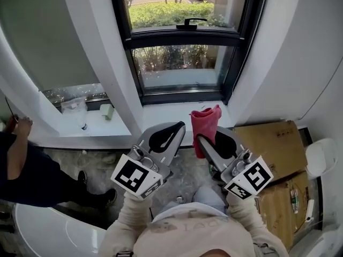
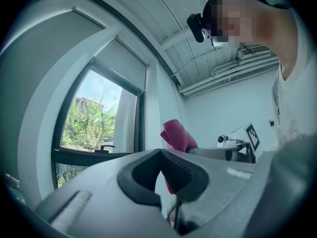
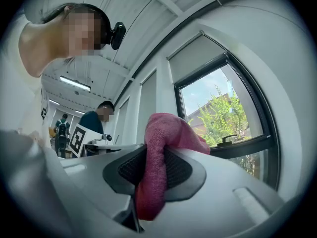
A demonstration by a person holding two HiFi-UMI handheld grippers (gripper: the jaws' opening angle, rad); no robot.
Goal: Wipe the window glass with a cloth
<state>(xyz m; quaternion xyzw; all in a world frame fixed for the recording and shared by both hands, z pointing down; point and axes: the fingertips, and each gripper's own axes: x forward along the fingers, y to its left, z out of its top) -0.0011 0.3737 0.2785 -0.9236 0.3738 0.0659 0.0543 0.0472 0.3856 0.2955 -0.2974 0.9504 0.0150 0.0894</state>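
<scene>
The window's black frame holds a lower glass pane [image 1: 179, 66] and an upper pane with a black handle [image 1: 190, 21]. A pink cloth [image 1: 206, 121] sticks up from my right gripper [image 1: 206, 139], which is shut on it below the sill. In the right gripper view the cloth [image 3: 163, 133] is pinched between the black pads [image 3: 178, 170], with the window glass [image 3: 223, 118] off to the right. My left gripper [image 1: 172, 135] is beside the right one, shut and empty. In the left gripper view the cloth [image 2: 176, 135] shows beyond its own jaws, and the window glass [image 2: 94, 118] lies to the left.
The white sill [image 1: 171, 114] runs under the window. A second sill at left carries a plastic bag [image 1: 74, 107] and a small green block [image 1: 106, 111]. Cardboard boxes [image 1: 270, 138] lie at the right. A person [image 1: 24, 167] stands at the left, near a white tub [image 1: 43, 229].
</scene>
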